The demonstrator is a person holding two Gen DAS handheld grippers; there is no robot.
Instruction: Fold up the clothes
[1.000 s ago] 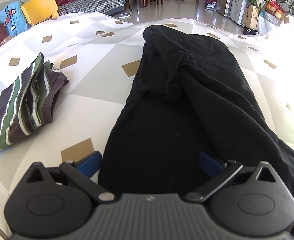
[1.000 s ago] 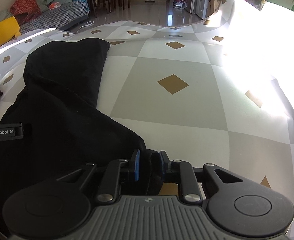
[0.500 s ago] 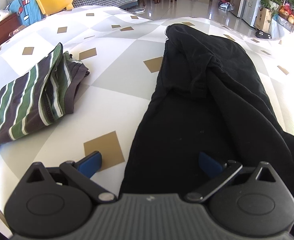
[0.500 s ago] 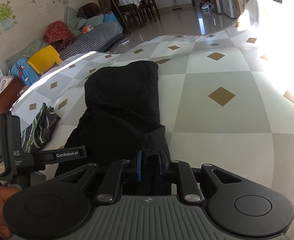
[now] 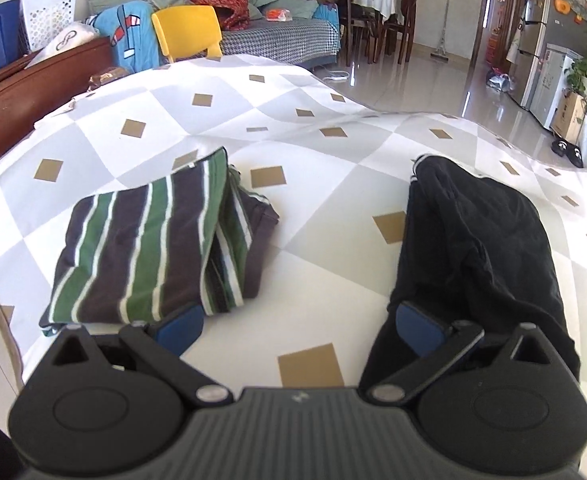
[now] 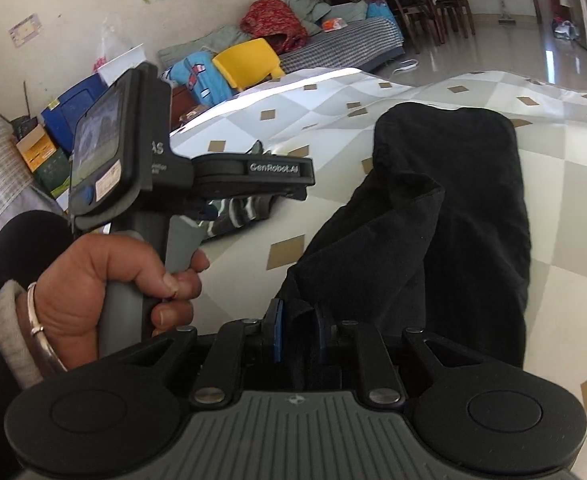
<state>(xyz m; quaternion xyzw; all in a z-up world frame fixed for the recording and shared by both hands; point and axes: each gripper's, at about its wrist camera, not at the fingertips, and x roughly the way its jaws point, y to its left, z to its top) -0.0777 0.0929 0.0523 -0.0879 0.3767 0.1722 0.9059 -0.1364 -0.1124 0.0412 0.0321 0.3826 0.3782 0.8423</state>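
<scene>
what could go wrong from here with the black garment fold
The right tool pinches only a small edge of the black garment, so it might slip out mid-fold. The left tool is open and holds nothing, so the cloth may bunch unevenly. It also sits close to the striped folded garment and could disturb it.

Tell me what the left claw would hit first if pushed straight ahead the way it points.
Probably the bare checkered tablecloth: the open left claw aims between the striped folded garment and the black garment. Depth is uncertain.
</scene>
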